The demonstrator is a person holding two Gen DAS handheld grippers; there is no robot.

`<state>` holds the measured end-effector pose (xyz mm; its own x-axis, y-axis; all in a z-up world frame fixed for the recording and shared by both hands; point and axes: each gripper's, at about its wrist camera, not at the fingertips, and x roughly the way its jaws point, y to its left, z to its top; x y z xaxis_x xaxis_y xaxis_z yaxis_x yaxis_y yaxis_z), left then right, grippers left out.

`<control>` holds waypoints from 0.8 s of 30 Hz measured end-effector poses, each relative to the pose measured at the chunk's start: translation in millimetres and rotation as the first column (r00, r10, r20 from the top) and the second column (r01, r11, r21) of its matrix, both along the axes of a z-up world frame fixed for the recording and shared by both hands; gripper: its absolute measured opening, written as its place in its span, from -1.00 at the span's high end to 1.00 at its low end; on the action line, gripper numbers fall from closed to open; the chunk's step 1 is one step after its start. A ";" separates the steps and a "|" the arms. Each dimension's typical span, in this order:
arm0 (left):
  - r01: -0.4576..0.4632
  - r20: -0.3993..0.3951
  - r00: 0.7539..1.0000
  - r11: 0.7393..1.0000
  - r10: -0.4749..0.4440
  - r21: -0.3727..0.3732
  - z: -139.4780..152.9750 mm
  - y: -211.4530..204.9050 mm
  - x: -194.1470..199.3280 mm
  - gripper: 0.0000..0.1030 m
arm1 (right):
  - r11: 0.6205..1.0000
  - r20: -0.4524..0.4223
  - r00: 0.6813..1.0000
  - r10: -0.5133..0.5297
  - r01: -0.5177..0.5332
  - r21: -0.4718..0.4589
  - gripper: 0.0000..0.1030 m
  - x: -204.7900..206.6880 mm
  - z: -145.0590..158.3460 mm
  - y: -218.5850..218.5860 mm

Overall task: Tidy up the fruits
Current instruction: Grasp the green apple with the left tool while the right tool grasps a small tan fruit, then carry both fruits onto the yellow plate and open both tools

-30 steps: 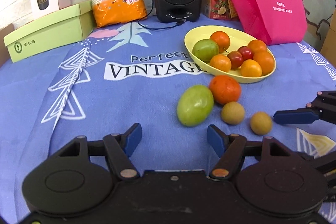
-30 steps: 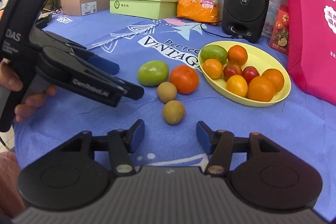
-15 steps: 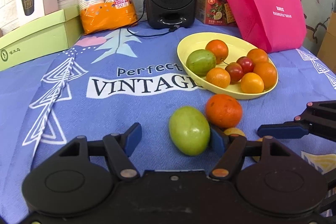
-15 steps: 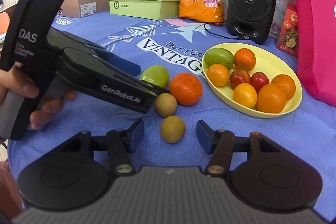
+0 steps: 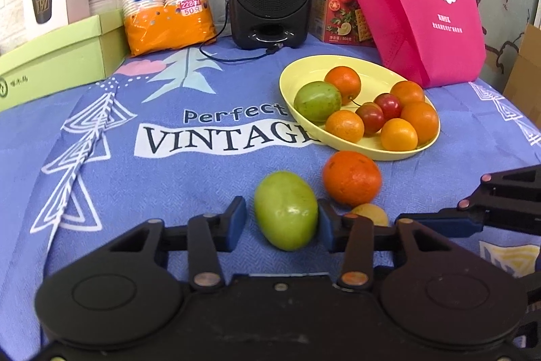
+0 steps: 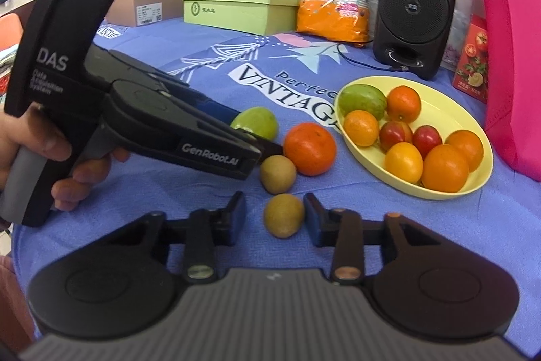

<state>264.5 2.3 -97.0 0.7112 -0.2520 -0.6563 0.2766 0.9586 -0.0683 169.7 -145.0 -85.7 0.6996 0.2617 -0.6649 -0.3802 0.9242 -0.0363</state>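
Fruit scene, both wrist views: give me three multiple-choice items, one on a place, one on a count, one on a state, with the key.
1. Where does the loose orange lie?
A. in the plate
B. on the cloth beside the plate
C. on the speaker

2. How many fruits are in the yellow plate?
A. four
B. six
C. eight

3. What sits between the left gripper fingers?
A. the green fruit
B. a cherry tomato
C. nothing

Key: 1 B, it rests on the blue cloth just short of the rim. 2 C, eight show in both views. 3 A, the jaws are closing around it.
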 end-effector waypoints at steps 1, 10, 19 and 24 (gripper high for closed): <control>0.000 -0.003 1.000 1.000 0.000 -0.004 0.4 1.1 -1.0 0.26 | 1.000 0.000 1.000 -0.001 0.001 0.001 0.35 -0.5 0.0 0.5; -0.004 -0.009 1.000 1.000 0.004 -0.017 4.1 8.1 -14.8 0.30 | 1.000 -0.001 1.000 -0.014 0.014 0.013 0.48 -9.2 1.6 1.0; -0.014 -0.024 1.000 0.998 0.012 -0.064 9.4 22.2 -29.8 0.30 | 0.999 0.002 1.000 -0.031 0.031 0.020 0.50 -20.5 4.7 -1.8; -0.005 -0.009 1.000 1.000 0.005 -0.015 12.5 16.5 -40.9 0.31 | 0.999 0.003 0.999 -0.034 0.034 0.024 0.50 -27.3 7.2 -3.7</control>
